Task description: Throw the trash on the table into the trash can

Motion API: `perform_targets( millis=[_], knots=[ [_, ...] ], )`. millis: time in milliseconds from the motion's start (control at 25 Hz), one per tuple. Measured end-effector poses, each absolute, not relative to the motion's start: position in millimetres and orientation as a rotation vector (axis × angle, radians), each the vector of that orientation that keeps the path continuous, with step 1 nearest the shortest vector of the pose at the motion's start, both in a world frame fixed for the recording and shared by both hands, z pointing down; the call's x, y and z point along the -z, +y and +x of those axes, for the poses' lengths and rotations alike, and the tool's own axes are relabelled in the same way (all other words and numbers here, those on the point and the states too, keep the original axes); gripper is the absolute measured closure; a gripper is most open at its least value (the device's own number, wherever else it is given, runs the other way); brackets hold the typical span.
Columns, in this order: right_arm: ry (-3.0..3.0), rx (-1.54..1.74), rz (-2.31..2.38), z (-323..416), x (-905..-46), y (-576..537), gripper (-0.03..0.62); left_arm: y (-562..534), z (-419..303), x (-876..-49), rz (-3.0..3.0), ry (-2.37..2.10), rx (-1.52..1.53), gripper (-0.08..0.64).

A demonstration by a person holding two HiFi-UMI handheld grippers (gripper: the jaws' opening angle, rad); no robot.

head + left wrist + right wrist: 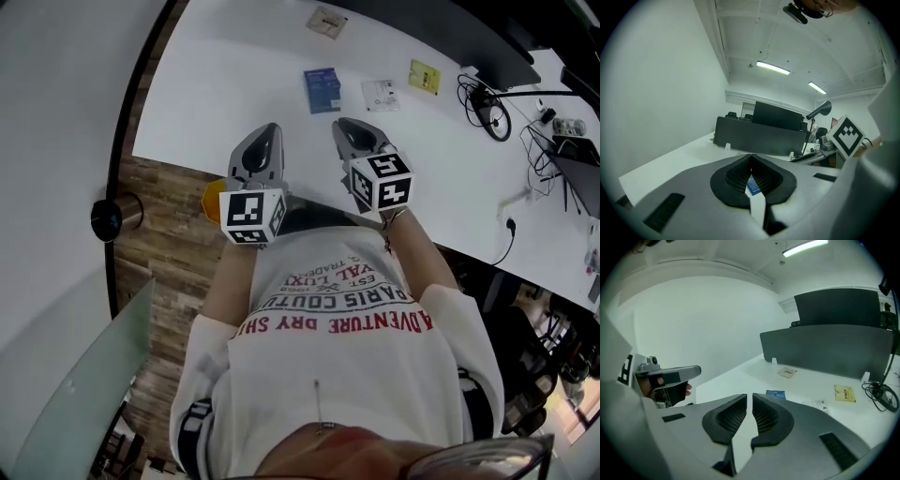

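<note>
**Blue packet (pixel 322 90) ahead — right gripper (pixel 343 124) nearer**

It and left gripper (pixel 272 128) both closed, empty. Packet flat on the table (pixel 234 84), just beyond and between the tips, long axis running away from the person — open right first.

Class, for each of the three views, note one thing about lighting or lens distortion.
Head view: fisheye bows the edge of the white table; light is even. Left gripper view: the ceiling strip light glares; corners are vignetted black. Right gripper view: same dark vignette; the partition curves.
</note>
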State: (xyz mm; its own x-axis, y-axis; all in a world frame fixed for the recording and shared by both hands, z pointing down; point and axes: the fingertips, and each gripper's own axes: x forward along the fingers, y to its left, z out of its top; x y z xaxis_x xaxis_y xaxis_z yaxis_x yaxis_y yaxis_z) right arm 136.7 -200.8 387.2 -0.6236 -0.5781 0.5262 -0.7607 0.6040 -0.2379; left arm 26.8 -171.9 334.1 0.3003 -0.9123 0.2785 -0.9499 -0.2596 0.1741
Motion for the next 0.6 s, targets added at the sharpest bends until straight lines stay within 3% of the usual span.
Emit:
perform_targets(
  millis=[80,120,160,400,600],
  knots=[
    [-2.405,-0.62,1.03,132,-405,-216,0.54,-181,26,-345,2.246,-1.681,-0.175,0.537],
    [-2.393,-0.629,0.998,129,-415,-223,0.429,-186,26,-350,2.244,-1.676,-0.177,0.537],
    [-2.38,-0.646,0.967,125,-427,-229,0.385,-190,26,-355,2.246,-1.671,-0.18,0.537],
    [-2.247,-0.729,0.92,117,-491,-265,0.288,-207,18,-385,2.21,-1.688,-0.172,0.537],
    [-2.158,-0.706,0.901,109,-519,-297,0.256,-214,13,-402,2.194,-1.686,-0.212,0.537]
  ],
)
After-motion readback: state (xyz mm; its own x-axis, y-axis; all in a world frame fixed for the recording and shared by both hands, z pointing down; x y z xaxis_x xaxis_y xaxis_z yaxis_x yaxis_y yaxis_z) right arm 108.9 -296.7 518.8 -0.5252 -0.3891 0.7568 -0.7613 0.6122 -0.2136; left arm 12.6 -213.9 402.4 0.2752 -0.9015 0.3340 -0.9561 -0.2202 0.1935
